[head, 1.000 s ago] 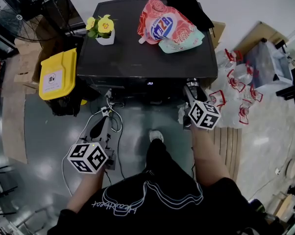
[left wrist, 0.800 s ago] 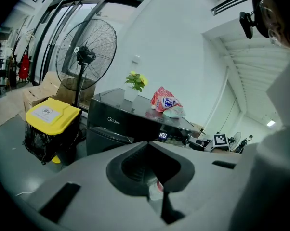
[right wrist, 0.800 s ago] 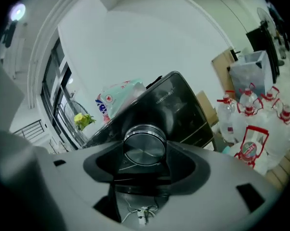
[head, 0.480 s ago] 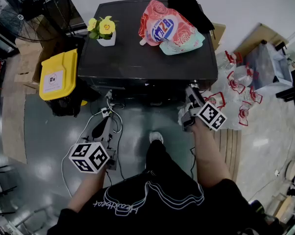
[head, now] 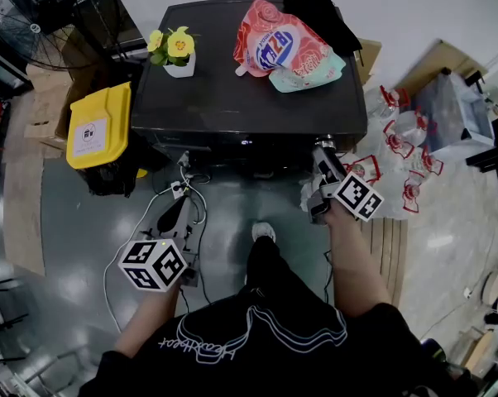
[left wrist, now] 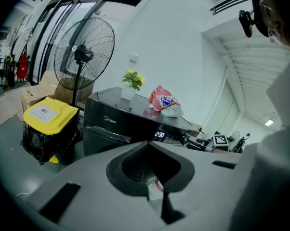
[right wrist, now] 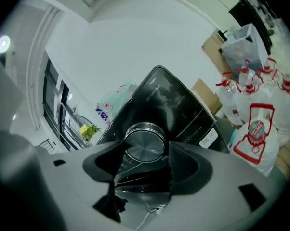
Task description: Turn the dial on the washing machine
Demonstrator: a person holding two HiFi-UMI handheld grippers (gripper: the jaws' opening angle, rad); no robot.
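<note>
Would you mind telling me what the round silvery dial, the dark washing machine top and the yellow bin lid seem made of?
The round silvery dial looks like brushed metal or metal-look plastic, given its circular sheen. The dark washing machine top is glossy, perhaps glass or lacquered plastic; it mirrors light. The yellow bin lid seems matte moulded plastic, by its even colour.

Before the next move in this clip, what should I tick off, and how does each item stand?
1. Dial between the right hand-held gripper jaws: ok, pads on both sides of its rim.
2. Left hand-held gripper shut, empty, held back from the washing machine: ok.
3. Display lit: ok.
4. Dial's set position: cannot tell, no pointer mark visible.
5. Detergent pouch and flower pot back from the front edge: ok.
</note>
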